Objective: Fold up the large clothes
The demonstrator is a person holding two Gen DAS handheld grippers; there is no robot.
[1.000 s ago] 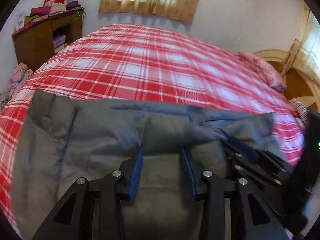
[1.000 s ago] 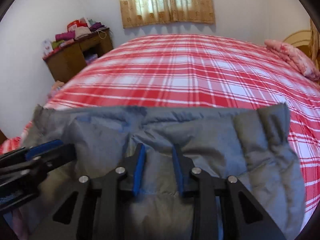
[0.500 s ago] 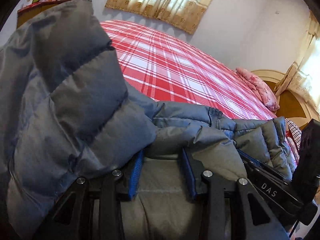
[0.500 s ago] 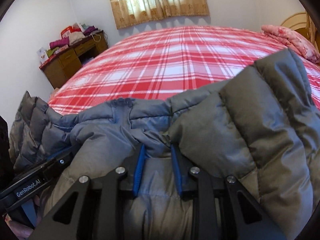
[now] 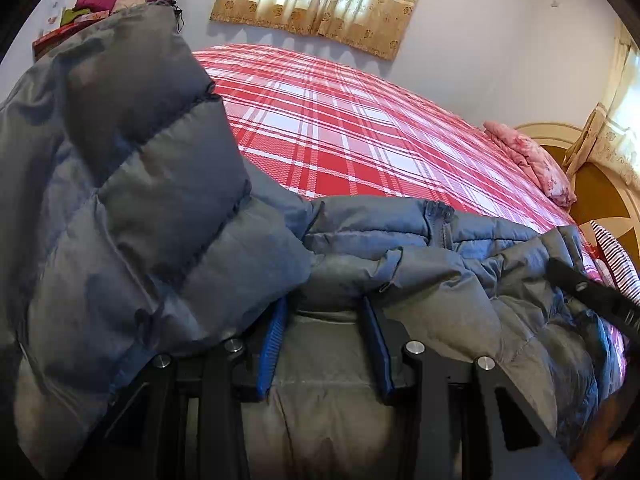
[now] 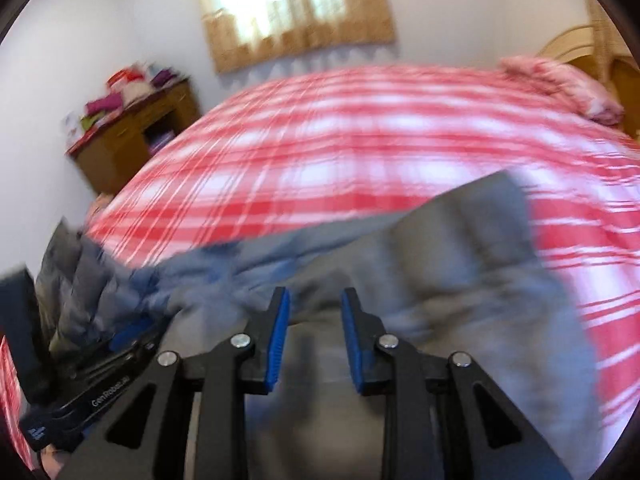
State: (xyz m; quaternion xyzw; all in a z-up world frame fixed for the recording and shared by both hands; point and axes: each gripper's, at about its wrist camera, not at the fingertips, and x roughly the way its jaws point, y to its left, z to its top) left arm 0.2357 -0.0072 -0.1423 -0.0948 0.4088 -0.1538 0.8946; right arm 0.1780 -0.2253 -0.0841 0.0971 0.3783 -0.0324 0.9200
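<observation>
Grey quilted nylon fills the lower half of both views: our puffer jacket [image 5: 168,216], stitched in fat horizontal baffles, lies bunched on the red-and-white plaid bed [image 5: 344,128]. White lettering reading "GenRobot.AI" shows on the left gripper [image 6: 132,336] at the lower left of the right wrist view. Our left gripper's blue ribbed fingers [image 5: 272,340] stand apart with a thick fold of jacket bulging between them. Our right gripper [image 6: 316,336] shows a gap between its fingers, jacket behind; whether it grips, we cannot tell through the blur.
</observation>
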